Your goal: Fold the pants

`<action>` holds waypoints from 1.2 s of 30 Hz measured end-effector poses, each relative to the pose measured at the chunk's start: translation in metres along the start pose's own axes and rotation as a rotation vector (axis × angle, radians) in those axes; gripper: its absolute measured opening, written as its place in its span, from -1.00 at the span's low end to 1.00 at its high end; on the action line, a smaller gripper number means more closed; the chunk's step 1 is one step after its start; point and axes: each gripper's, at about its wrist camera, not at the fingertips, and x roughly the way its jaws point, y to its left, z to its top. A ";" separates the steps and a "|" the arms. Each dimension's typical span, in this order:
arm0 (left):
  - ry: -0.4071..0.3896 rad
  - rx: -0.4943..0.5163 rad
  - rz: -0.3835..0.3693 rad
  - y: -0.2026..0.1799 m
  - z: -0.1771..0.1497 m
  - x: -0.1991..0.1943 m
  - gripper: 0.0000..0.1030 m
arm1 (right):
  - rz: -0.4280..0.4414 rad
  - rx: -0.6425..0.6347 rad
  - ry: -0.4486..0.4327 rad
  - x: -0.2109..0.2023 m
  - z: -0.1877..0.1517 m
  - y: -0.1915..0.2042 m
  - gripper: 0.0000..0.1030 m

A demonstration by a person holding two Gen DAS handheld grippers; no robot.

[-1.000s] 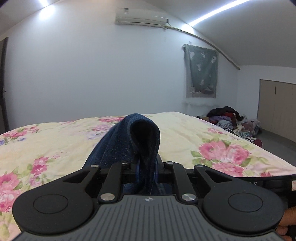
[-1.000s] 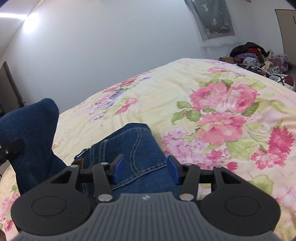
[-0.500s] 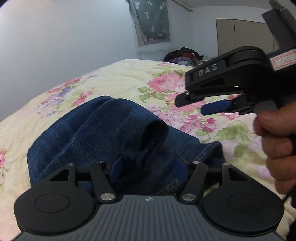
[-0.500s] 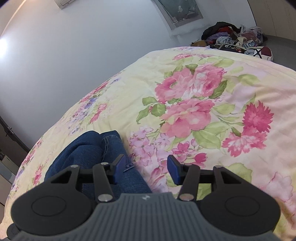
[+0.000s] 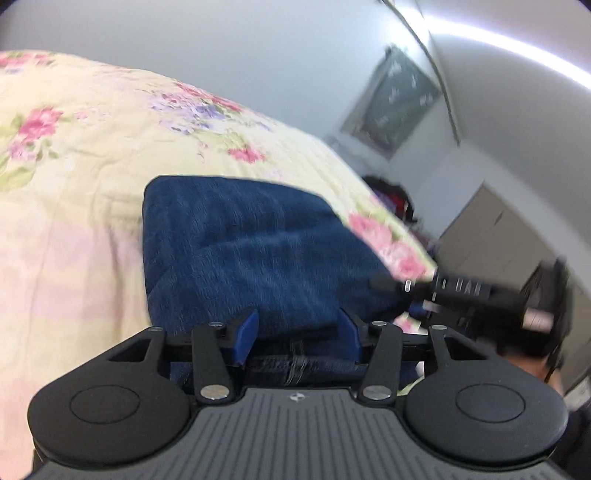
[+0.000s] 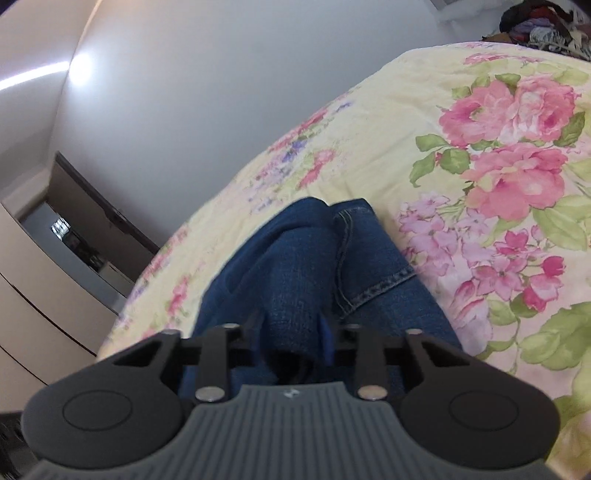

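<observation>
Dark blue jeans (image 5: 258,243) lie folded in a thick stack on the flowered bedspread (image 5: 74,155). My left gripper (image 5: 297,330) straddles the stack's near edge. Its jaws are closing with denim between the blue pads (image 5: 246,332), and I see no clear pinch. In the right wrist view the jeans (image 6: 354,266) show a hem and a seam. My right gripper (image 6: 293,332) is closing its jaws on a raised ridge of denim that fills the narrow gap. Its black body (image 5: 461,288) reaches in at the stack's right edge in the left wrist view.
The bedspread (image 6: 480,147) stretches far and to the right of the jeans. A heap of clothes (image 6: 535,22) lies on the floor beyond the bed. A cabinet (image 6: 44,295) stands to the left, and closet doors (image 5: 480,229) are at the far right.
My left gripper let go of the lifted denim, and the jeans now lie flat and folded. It rolled and came down low at the stack's edge. The right jaws narrowed onto a denim ridge.
</observation>
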 end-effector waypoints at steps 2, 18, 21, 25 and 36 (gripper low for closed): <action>-0.063 -0.055 -0.016 0.007 0.008 -0.016 0.47 | 0.002 0.027 0.007 -0.005 0.001 -0.003 -0.65; 0.045 -0.225 0.052 0.074 0.023 0.003 0.62 | -0.131 -0.117 0.067 -0.039 -0.008 -0.005 0.27; 0.100 -0.189 0.062 0.066 0.016 0.016 0.61 | -0.081 -0.046 0.011 -0.037 0.030 -0.013 0.40; 0.121 -0.160 0.078 0.059 0.010 0.023 0.60 | -0.041 -0.048 0.035 -0.013 0.065 -0.017 0.39; 0.135 -0.222 0.058 0.075 0.014 0.023 0.60 | 0.032 0.018 0.220 0.064 0.088 -0.037 -0.67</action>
